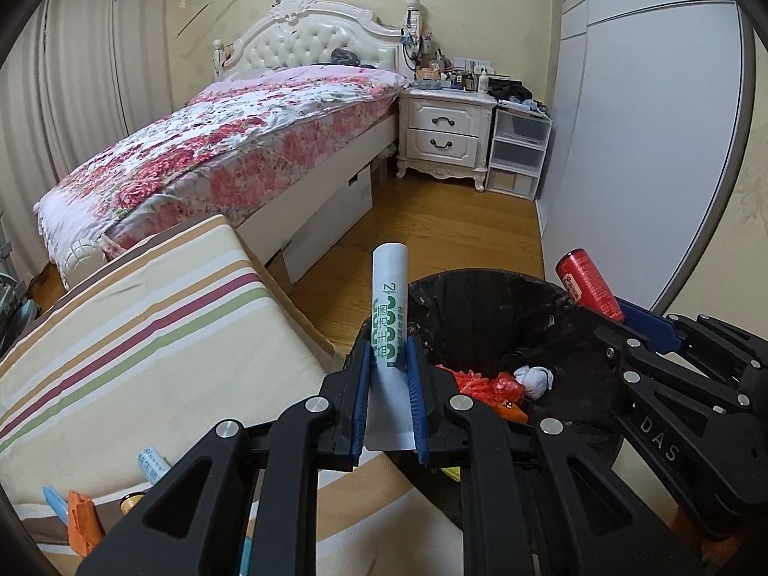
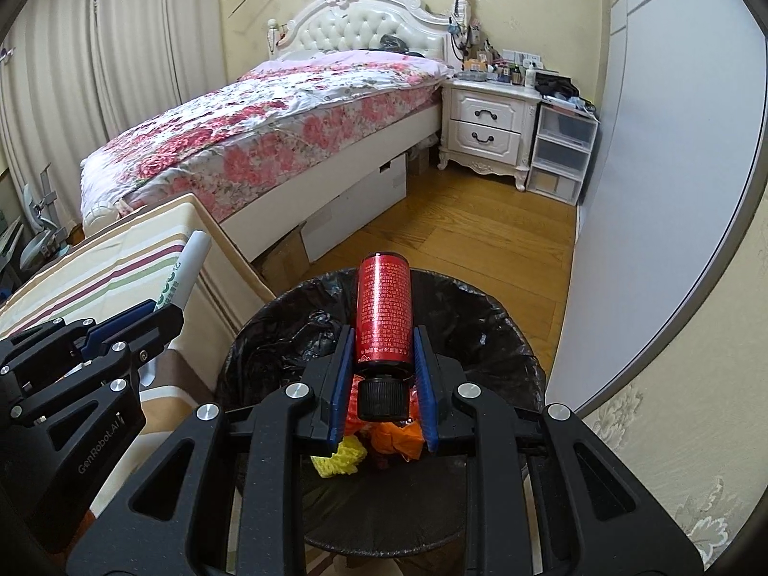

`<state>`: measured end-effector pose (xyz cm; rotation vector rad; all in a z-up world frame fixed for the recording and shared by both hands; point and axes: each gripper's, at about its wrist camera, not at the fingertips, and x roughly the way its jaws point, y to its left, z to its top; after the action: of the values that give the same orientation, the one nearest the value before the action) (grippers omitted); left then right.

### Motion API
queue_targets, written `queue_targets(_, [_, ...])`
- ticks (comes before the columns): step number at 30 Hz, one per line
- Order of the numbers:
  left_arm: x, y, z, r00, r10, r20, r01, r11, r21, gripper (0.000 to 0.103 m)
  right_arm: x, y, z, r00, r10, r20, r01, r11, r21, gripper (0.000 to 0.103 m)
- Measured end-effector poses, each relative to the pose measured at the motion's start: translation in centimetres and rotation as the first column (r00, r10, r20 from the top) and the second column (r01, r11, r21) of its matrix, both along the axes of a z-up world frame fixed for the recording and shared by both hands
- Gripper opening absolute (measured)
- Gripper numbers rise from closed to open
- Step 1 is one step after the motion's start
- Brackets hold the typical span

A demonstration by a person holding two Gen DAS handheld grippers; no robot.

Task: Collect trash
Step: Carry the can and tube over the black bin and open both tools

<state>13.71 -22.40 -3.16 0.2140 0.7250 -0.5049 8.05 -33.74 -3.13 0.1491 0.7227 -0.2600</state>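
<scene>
We hold the red bottle (image 2: pixel 382 309) tight in our right gripper (image 2: pixel 382 384) above the trash bin (image 2: pixel 504 336), ready for dropping. Our left gripper (image 1: pixel 390 384) clamps the white tube (image 1: pixel 389 317) beside the bin's rim, waiting its turn.

A home bedroom: floral-quilted bed (image 1: pixel 230 144) with tufted headboard (image 1: pixel 307 43), cluttered nightstand (image 1: pixel 444 132), curtains (image 1: pixel 81 81), wood floor (image 1: pixel 432 221), apparently a wardrobe (image 1: pixel 648 134) at right.
</scene>
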Motion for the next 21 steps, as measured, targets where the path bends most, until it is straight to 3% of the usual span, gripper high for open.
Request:
queue_targets(8, [0.7,-1.2,-0.8,1.000,-0.009,-0.014,0.009,1.000,0.030,0.017,0.5,-1.1,-1.1,1.000,-0.019,-0.010,0.019,1.000,0.025,0.026])
queue_targets(10, [0.8,-1.3,-1.0,1.000,0.000,-0.022,0.001,0.999,0.037,0.027,0.7,-1.3,-1.2,1.000,-0.030,-0.007,0.031,0.999,0.027,0.033])
queue_targets(12, [0.8,-1.0,-1.1,1.000,0.014,-0.023,-0.014,0.999,0.033,0.051,0.5,-1.5,-1.2,0.999,-0.048,0.002,0.048,0.998,0.028,0.044])
queue_targets(21, [0.4,0.6,-0.5,0.998,0.060,-0.030,-0.060,0.998,0.006,0.070,-0.2,-1.3,-1.2,0.998,-0.066,0.006,0.066,0.998,0.017,0.058])
